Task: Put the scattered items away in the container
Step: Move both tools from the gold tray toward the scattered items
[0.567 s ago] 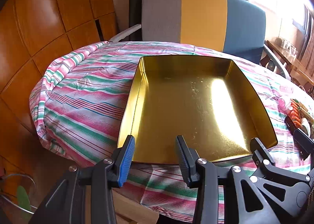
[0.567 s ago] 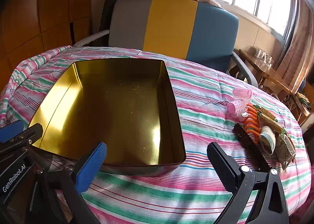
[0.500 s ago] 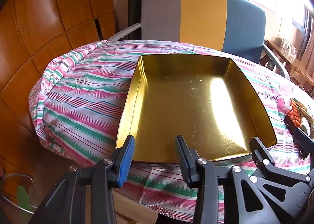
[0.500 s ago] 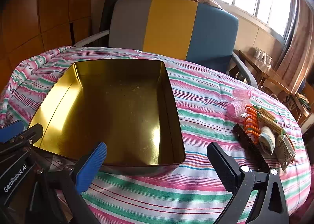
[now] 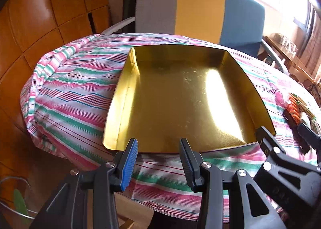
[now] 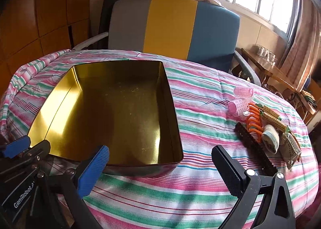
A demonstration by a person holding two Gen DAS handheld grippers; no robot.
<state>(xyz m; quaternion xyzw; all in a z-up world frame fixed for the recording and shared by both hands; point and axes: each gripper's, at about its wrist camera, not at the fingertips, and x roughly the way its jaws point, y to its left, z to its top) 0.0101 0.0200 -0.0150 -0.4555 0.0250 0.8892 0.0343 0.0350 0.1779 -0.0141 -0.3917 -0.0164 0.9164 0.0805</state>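
An empty gold tin (image 5: 118, 108) (image 6: 50, 112) lies on the striped cloth. Just short of its near rim, my left gripper (image 5: 158, 144) is open with a moderate gap and holds nothing. To its right my right gripper (image 6: 160, 149) is open wide above the tin's near right corner, also with nothing in it. The scattered items lie in a cluster right of the tin: two pink hair rollers (image 6: 238, 106), orange clips (image 6: 253, 122), a black comb (image 6: 252, 144), a rolled beige sock (image 6: 270, 136) and yellow-green hair clips (image 6: 270, 113).
The round table (image 6: 140, 199) wears a pink, green and white striped cloth. A grey, yellow and blue chair (image 6: 170, 28) stands behind it. Wooden panelling (image 5: 40, 18) runs along the left, and a window with a low side table (image 6: 266, 64) is at the right.
In the left wrist view the tin has shifted slightly up and to the left. The right wrist view is almost the same. Both grippers' jaws stand as before.
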